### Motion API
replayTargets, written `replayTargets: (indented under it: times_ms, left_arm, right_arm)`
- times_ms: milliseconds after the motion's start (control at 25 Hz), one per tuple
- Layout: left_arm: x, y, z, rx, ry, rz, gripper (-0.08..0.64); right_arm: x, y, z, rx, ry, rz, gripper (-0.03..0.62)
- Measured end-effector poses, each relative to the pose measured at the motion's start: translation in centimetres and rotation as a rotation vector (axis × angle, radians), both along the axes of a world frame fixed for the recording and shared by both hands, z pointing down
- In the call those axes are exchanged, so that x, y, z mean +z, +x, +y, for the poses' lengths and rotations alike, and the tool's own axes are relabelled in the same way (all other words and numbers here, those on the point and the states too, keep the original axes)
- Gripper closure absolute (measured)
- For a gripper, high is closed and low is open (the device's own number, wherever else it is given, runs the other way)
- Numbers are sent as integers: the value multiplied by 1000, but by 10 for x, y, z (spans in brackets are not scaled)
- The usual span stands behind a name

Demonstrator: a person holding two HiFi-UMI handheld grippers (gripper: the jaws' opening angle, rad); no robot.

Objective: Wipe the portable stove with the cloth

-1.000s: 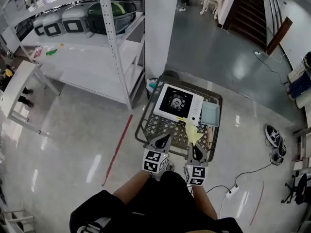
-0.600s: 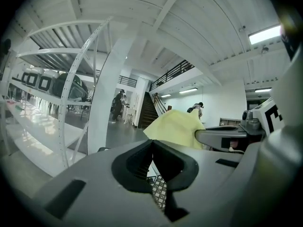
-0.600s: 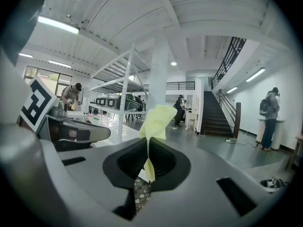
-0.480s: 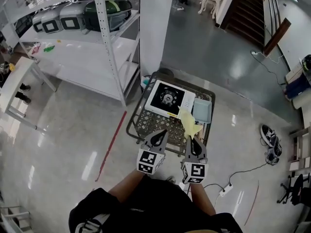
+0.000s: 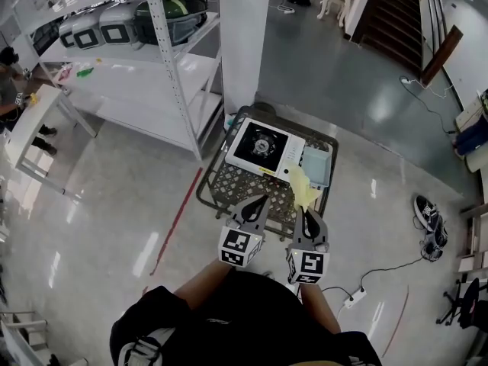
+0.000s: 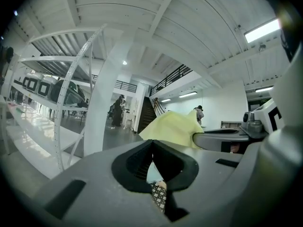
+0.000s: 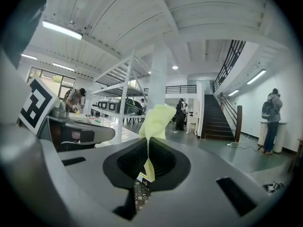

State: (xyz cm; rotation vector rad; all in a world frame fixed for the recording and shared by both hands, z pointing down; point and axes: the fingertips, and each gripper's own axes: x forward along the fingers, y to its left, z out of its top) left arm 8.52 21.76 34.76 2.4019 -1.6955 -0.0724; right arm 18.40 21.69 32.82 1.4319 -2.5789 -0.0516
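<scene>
A white portable stove [image 5: 268,148] with a black burner top rests across the far end of a wire cart [image 5: 229,195]. My right gripper [image 5: 308,221] is shut on a yellow cloth [image 5: 303,186], which rises over the cart's near right part, short of the stove. In the right gripper view the cloth [image 7: 154,122] stands up out of the closed jaws. My left gripper [image 5: 256,205] is shut with nothing in it, level with the right one over the cart's near edge. The cloth [image 6: 173,129] also shows in the left gripper view, to the right.
A pale blue tray [image 5: 316,165] lies beside the stove in the cart. White shelving [image 5: 164,59] with crates and a white pillar [image 5: 242,36] stand beyond the cart. A red floor line [image 5: 177,221] runs at left; a power strip with cable [image 5: 355,296] lies at right.
Both grippers and the cloth stay in much the same pose while the view shifts; the cart and stove sit a little farther right than half a second ago.
</scene>
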Motion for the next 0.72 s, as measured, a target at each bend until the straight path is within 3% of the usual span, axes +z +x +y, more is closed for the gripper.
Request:
replayTargets:
  times_ms: [720]
  left_arm:
    - [-4, 30, 2, 3, -6, -21, 543]
  right_arm:
    - [-5, 17, -1, -39, 0, -15, 581]
